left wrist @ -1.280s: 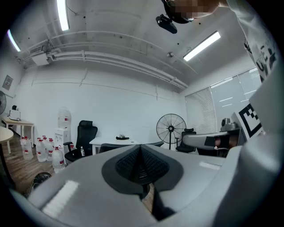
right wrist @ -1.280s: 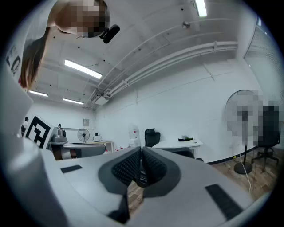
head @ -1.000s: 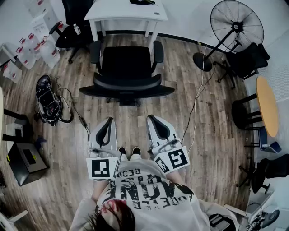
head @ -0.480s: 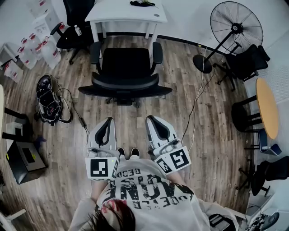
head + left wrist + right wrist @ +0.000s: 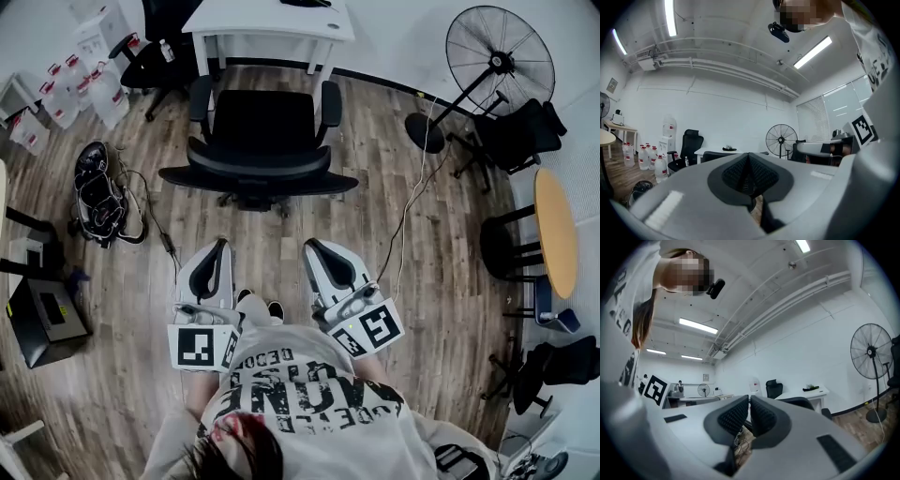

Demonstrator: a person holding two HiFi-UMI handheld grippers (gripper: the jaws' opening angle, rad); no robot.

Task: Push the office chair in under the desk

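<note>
Squaring up behind the chair [image 5: 262,127], left tongs [image 5: 218,248] and right tongs [image 5: 316,247] pressed together, empty.
I'd push evenly on its backrest [image 5: 258,174], straight toward the table [image 5: 272,21].

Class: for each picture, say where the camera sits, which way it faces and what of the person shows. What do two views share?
Head view: on the head, facing steeply down at office chair and desk; shirt, shoes, left gripper, right gripper show.
Left gripper view: on that gripper, facing level across the room; shut jaws, shirt.
Right gripper view: likewise; shut jaws, shirt.
Shared: both gripper views show desk and fan.
</note>
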